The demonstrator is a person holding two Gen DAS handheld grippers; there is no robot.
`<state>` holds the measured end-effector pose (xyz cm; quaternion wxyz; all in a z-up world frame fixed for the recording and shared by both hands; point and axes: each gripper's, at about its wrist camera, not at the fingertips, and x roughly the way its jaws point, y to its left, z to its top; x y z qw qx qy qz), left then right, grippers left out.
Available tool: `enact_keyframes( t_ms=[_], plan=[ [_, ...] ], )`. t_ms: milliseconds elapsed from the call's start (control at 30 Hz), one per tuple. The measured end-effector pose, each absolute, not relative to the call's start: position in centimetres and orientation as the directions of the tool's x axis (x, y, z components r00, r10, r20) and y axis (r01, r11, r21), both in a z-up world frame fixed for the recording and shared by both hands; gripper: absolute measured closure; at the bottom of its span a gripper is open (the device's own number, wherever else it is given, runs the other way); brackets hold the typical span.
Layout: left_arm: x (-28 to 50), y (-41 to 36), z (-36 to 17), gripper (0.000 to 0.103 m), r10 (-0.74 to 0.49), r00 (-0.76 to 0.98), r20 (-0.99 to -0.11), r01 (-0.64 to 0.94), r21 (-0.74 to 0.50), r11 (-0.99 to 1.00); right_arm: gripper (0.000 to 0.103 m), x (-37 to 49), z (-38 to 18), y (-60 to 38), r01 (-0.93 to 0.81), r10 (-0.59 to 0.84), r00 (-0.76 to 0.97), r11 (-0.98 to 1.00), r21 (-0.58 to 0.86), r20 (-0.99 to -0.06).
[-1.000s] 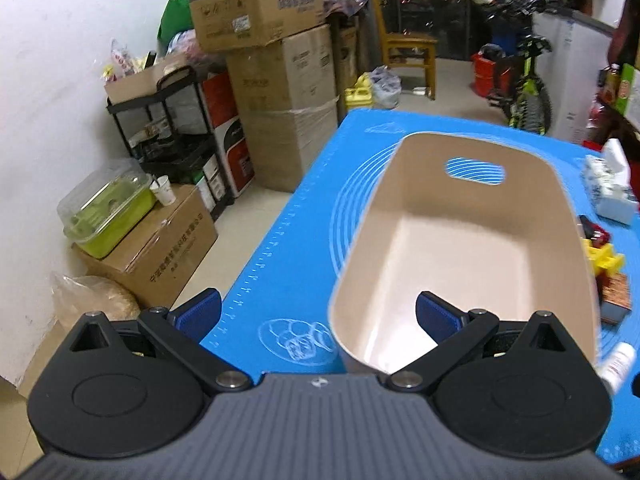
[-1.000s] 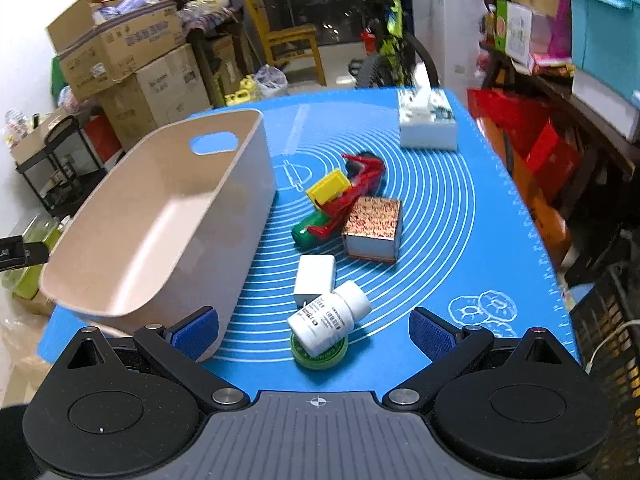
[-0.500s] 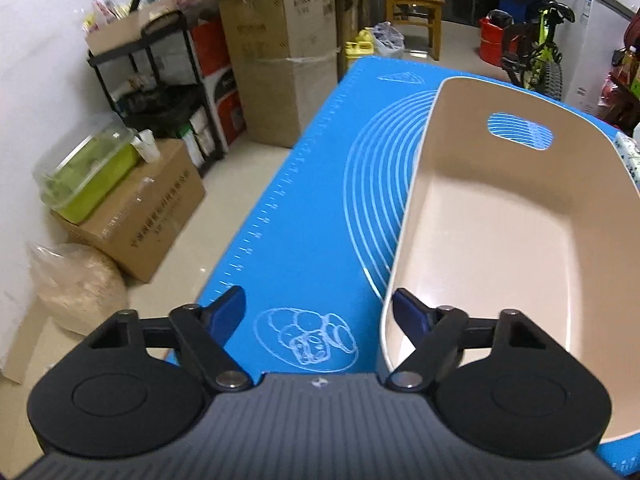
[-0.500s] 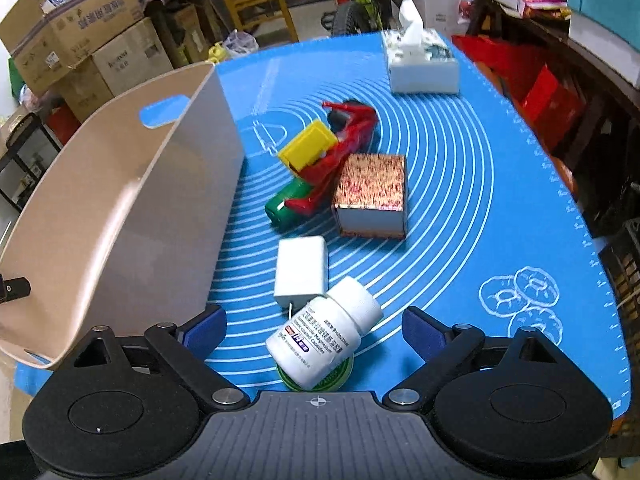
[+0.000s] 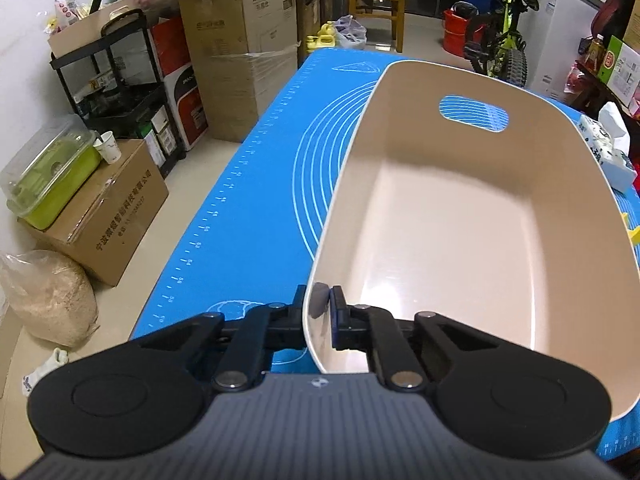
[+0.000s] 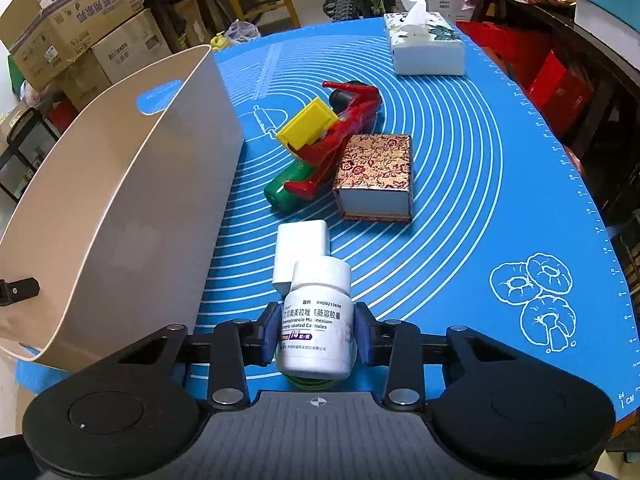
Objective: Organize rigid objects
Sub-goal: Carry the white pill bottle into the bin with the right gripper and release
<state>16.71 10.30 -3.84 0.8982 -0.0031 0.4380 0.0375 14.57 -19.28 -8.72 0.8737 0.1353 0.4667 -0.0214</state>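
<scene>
The bin's (image 5: pixel 460 240) near rim, by the mat's (image 5: pixel 248 208) near edge, is pinched by the left gripper (image 5: pixel 319 312). The bottle (image 6: pixel 316 320), beside it, is clamped by the just-closed right gripper (image 6: pixel 316 332).

Left tool (image 5: pixel 318 312) clamped bin (image 5: pixel 460 216); right tool (image 6: pixel 316 334) clamped bottle (image 6: pixel 316 320).

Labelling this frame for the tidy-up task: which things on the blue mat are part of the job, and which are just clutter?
Job:
- beige plastic bin, rim pinched by left hand-held gripper
- white pill bottle, clamped in right hand-held gripper
- white rectangular charger block
- red-and-gold patterned box
- red, green and yellow toy

Lying about:
- tissue box
- cardboard cartons
- bicycle
</scene>
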Motion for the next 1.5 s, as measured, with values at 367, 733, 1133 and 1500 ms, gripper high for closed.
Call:
enact_keyframes(
  t_ms=[367,733,1133,1500],
  plan=[
    [16.6,10.1,-4.0,0.091,0.078,0.622,-0.779,-0.092,0.025,0.995,0.058,14.3,-6.2,-20.3,0.163,0.062,0.643,0.963,0.215,-0.764],
    [16.6,9.9,-4.0,0.090,0.082,0.626,-0.776,-0.101,0.024,0.995,0.058,14.6,-0.1,-19.7,0.052,0.108,0.800,0.967,0.248,-0.590],
    [16.6,10.2,-3.9,0.090,0.085,0.627,-0.774,-0.100,0.028,0.995,0.058,18.1,3.0,-13.0,-0.152,0.227,0.827,0.971,0.183,-0.515],
    [16.5,10.4,-3.9,0.090,0.085,0.626,-0.775,-0.103,0.026,0.994,0.058,20.1,-1.1,-5.9,-0.276,0.249,0.723,0.959,0.061,-0.644]
  ],
)
